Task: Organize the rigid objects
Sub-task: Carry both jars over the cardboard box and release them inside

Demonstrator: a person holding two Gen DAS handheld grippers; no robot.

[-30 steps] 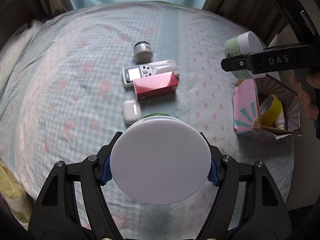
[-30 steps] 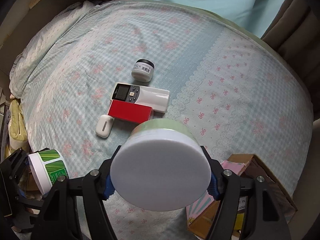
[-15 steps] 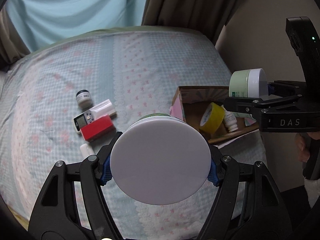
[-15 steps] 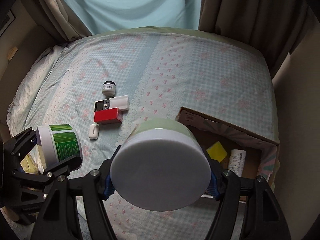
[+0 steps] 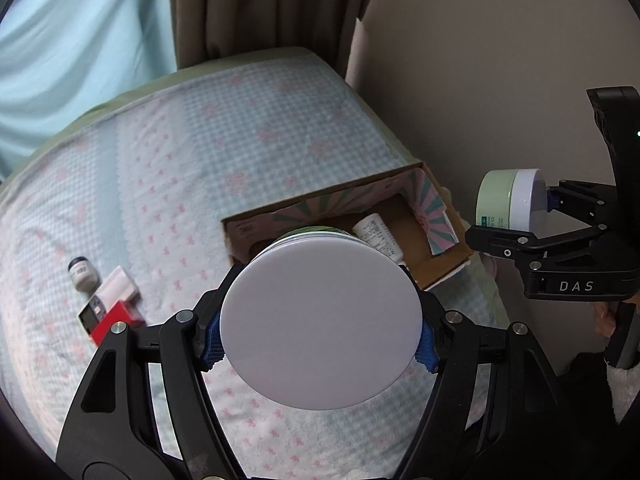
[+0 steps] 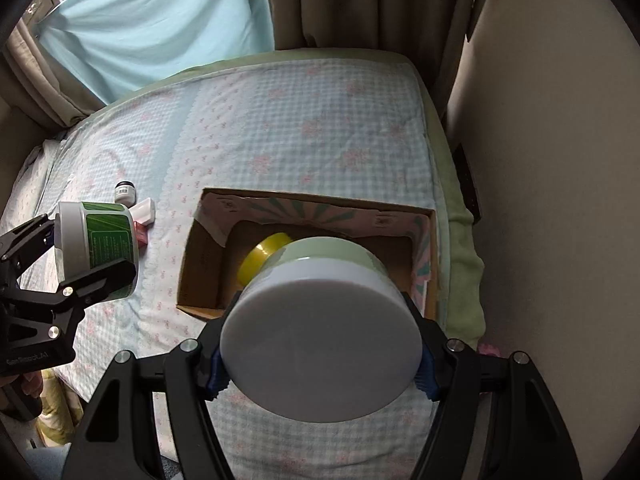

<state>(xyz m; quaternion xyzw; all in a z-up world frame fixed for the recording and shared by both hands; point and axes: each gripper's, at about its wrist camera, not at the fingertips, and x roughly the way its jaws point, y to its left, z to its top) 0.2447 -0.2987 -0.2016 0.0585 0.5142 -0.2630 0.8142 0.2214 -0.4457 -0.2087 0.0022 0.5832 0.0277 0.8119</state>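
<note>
With your left gripper (image 5: 320,330) clamped on the green-labelled jar (image 6: 98,240) and your right gripper (image 6: 320,354) clamped on the pale green jar (image 6: 320,316), both above the cardboard box (image 6: 304,202), lower each upright beside the yellow tape roll (image 6: 266,254) before releasing.

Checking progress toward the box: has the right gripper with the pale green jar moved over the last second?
Yes. The right gripper has carried the pale green jar away from the red box, now over the cardboard box.

Matt smooth plastic jar lid (image 5: 320,334); brown cardboard box (image 6: 208,256), printed paper lining; soft woven cloth bedspread (image 6: 304,120); glossy tape roll (image 6: 262,258).
</note>
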